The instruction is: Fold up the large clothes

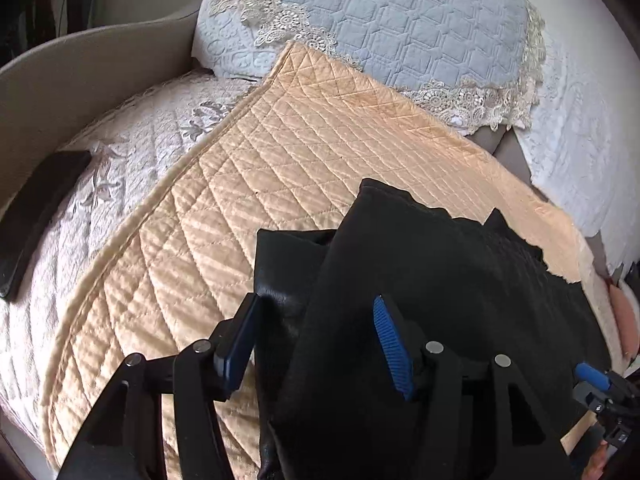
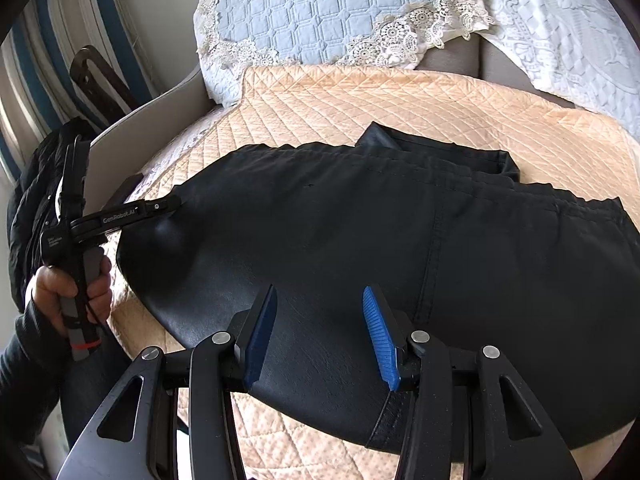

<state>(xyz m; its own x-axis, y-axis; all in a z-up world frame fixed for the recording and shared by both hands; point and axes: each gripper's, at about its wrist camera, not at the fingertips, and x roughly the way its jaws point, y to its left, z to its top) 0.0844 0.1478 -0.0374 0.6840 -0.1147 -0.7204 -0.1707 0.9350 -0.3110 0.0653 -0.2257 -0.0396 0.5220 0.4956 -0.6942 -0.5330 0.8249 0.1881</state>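
A black, leather-like garment (image 2: 400, 240) lies spread across a peach quilted cover (image 2: 400, 96). In the left wrist view a bunched end of the garment (image 1: 440, 280) sits between the jaws of my left gripper (image 1: 316, 340). Its blue pads (image 1: 390, 344) stand apart from the cloth, so the gripper is open. The right wrist view shows that left gripper (image 2: 168, 204) at the garment's left end, held by a hand (image 2: 72, 284). My right gripper (image 2: 320, 336) hovers open over the near edge of the garment, which lies flat beneath its fingers. It also shows in the left wrist view as the right gripper (image 1: 592, 384).
A blue-grey quilted pillow with lace trim (image 1: 400, 20) (image 2: 312, 4) leans at the back. White lace covers (image 2: 560, 40) lie at the right. A beige sofa arm (image 1: 60, 80) curves along the left, with a flat black object (image 1: 36, 220) lying beside it.
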